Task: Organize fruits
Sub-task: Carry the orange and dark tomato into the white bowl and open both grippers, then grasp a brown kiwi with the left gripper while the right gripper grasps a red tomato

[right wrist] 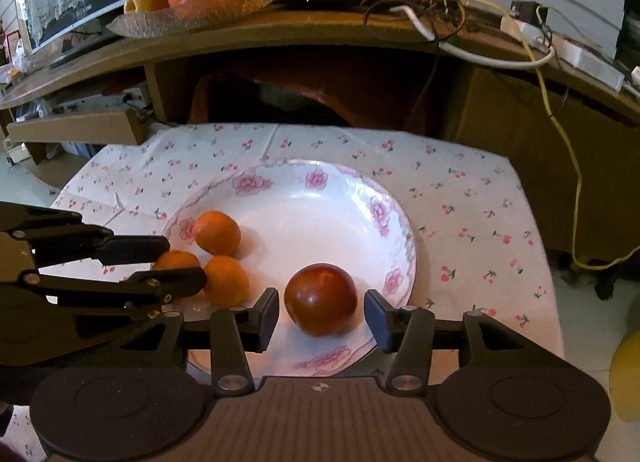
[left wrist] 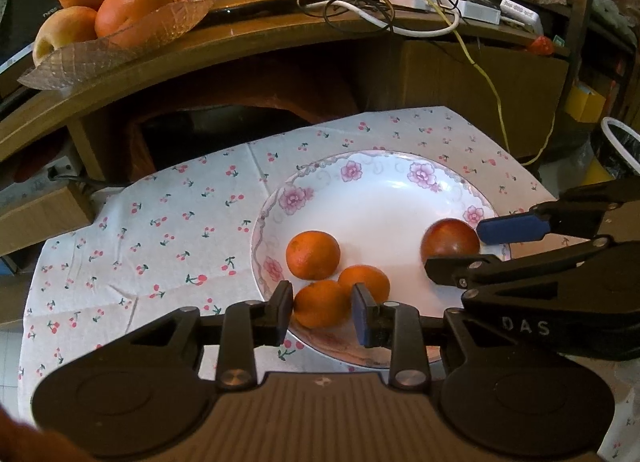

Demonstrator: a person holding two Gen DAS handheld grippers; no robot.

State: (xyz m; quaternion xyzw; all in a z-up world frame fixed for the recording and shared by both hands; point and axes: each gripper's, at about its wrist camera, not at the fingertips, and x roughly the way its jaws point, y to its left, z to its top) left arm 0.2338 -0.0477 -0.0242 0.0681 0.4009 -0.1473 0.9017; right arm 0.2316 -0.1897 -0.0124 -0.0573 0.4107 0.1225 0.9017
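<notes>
Fruit sits in the flowered plate point(right wrist: 400, 229) at the centre of both views: three small oranges bunched at its lower left, and a dark red fruit point(right wrist: 321, 299) alone at lower right. My right gripper point(right wrist: 321, 316) stands apart around that red fruit, gaps on both sides, not touching. My left gripper point(left wrist: 322, 312) brackets the nearest orange point(left wrist: 320, 303); its pads look against the peel, so I judge it clamped. For a clean release I would widen each pair evenly and lift straight up, so nothing rolls across the plate.
</notes>
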